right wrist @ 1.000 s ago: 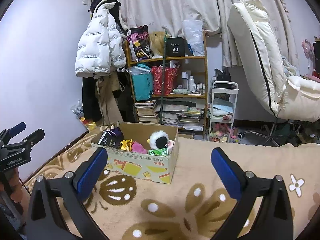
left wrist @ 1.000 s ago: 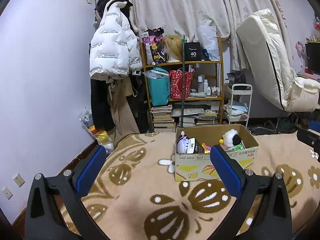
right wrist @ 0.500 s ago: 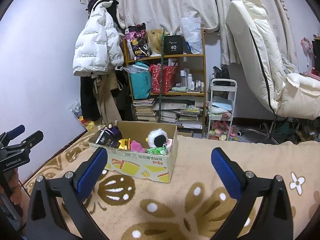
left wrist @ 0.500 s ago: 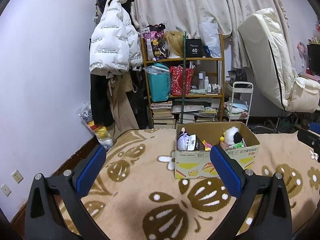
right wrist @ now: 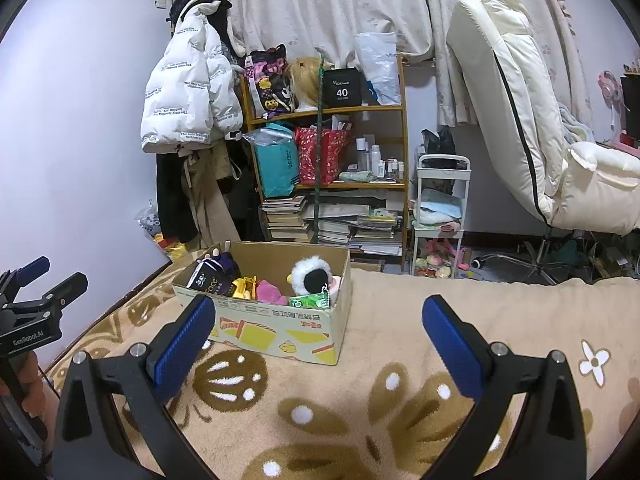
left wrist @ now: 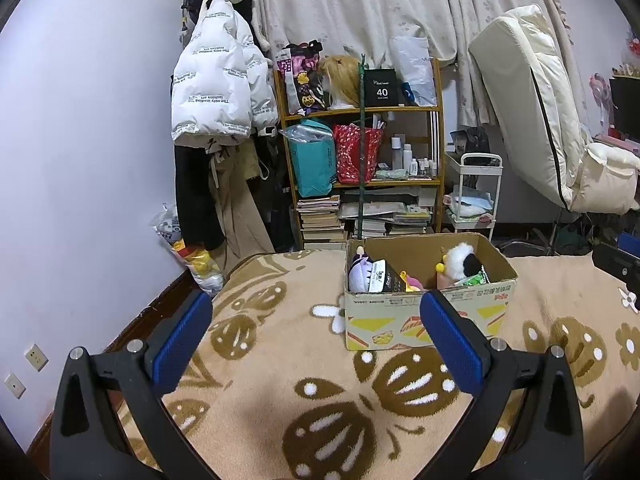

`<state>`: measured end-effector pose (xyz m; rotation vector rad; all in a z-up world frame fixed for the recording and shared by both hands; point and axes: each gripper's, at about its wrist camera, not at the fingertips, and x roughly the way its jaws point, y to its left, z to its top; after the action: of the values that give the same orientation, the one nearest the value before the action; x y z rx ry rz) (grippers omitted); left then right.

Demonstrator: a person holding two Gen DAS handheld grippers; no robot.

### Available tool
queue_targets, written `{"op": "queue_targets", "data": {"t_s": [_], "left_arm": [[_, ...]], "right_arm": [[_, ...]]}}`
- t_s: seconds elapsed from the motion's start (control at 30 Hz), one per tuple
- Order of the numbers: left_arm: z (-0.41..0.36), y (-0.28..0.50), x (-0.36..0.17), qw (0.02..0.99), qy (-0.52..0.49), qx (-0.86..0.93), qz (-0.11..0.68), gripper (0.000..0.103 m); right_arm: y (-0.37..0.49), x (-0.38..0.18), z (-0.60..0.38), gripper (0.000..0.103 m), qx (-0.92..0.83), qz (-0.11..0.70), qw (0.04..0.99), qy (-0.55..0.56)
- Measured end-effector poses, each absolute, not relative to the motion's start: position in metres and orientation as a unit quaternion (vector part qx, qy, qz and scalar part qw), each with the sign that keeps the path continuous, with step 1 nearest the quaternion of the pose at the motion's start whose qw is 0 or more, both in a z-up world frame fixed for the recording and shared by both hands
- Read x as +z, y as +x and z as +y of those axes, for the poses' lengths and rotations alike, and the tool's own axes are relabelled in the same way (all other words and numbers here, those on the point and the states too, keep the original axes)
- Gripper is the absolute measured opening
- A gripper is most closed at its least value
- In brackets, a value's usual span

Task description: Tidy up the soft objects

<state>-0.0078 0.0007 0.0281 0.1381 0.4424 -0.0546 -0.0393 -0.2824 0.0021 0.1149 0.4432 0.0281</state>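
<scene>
A cardboard box (left wrist: 430, 312) stands on a beige blanket (left wrist: 280, 380) patterned with brown shapes and white flowers. Red print runs along the box's front edge, too small to read, above yellow and red graphics. Inside the box, a dark pouch (right wrist: 210, 280) carries white lettering that seems to end in "oce". Beside it lie a purple plush (left wrist: 360, 274), a yellow toy (right wrist: 244, 286), a pink plush (right wrist: 270, 292), a white-and-black plush (right wrist: 314, 276) and a green packet (right wrist: 312, 301).

Behind the box, on a wooden shelf (left wrist: 360, 110), a black bag (left wrist: 382, 87) reads "40". Left of the shelf hangs a white puffer jacket (left wrist: 218, 92) with repeated black text, unreadable here.

The left gripper (left wrist: 316, 344) hovers over the blanket with its blue pads wide apart and nothing between them; the box sits just beyond, its front behind the right pad. The right gripper (right wrist: 320, 344) is likewise spread wide and empty, the box ahead and to its left, behind the left pad. In the right wrist view the left gripper's body bears "GenRobot.AI".
</scene>
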Motion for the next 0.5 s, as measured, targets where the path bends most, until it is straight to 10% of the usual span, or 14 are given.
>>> {"op": "queue_targets", "data": {"t_s": [0.5], "left_arm": [[0.0021, -0.007, 0.0244, 0.972, 0.068, -0.026, 0.224, 0.102]], "right_arm": [[-0.0384, 0.0005, -0.2874, 0.103, 0.005, 0.22, 0.974, 0.058]]}}
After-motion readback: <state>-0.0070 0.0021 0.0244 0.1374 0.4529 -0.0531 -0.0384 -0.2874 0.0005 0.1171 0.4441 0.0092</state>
